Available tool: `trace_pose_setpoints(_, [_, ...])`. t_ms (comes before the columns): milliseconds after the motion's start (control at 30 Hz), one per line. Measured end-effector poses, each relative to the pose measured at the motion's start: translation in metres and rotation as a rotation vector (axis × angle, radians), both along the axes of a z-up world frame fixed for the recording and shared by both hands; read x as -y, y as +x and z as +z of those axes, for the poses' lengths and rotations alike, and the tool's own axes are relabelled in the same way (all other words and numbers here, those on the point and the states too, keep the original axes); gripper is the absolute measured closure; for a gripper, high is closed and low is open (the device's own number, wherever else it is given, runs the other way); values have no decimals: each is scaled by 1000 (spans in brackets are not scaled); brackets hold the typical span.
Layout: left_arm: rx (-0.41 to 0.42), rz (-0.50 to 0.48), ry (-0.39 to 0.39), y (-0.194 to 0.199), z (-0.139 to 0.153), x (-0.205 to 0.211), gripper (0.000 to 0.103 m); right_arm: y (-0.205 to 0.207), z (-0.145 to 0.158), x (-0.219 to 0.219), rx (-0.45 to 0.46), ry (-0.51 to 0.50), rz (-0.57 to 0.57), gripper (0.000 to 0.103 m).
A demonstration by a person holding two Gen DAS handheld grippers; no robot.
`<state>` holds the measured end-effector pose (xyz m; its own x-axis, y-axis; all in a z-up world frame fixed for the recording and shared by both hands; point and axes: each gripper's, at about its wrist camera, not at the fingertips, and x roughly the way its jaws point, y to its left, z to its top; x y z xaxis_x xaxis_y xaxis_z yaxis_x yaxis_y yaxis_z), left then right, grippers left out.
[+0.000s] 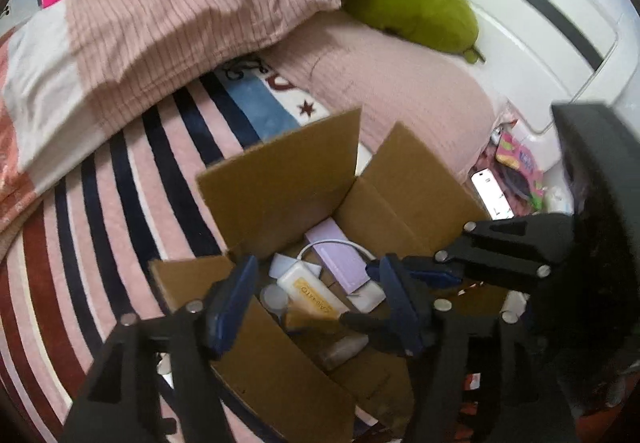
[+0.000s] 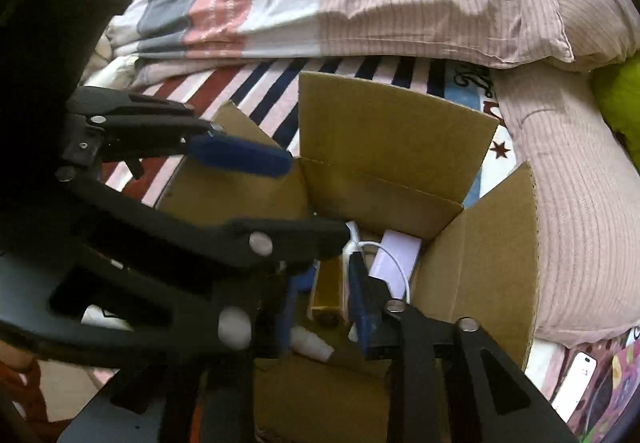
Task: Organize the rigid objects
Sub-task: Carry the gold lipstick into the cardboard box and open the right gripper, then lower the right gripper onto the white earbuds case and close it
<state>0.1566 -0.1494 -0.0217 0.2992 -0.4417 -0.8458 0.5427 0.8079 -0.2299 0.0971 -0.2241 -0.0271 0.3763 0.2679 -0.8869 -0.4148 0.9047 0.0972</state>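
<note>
An open cardboard box stands on the striped bed cover; it also shows in the right wrist view. Inside lie a lilac power bank with a white cable, a white bottle with an orange label, a small round jar and a brownish tube. My left gripper is open over the box, empty. My right gripper reaches into the box, its blue pads on either side of a gold box-shaped item. In the left wrist view the right gripper comes in from the right.
A pink striped duvet lies folded behind the box, with a green plush toy beyond it. A phone and colourful packets lie to the right. Pillows border the box's right side.
</note>
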Motion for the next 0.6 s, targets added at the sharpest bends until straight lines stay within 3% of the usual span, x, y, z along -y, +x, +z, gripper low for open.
trace_pose_setpoints(167, [115,54,-53,-23,38,-47,33,-22,22,-21,92,20,53,77])
trace_pose_setpoints(333, [228,172,-38,-49,54,-112,27,-51,40,-74,167,102,189,77])
trace_pose_setpoints(467, [270,272,-21,-68,40,-168,27,-67,30,-122,151,156,299,71])
trace_pose_setpoints(533, [265,303,-33,-75,25,-188,27,-71,14,-146,125,165,331,62])
trace_pose_setpoints(600, [257,329,-41,-81,5,-210,27,-71,-5,-162,98,166,336,60])
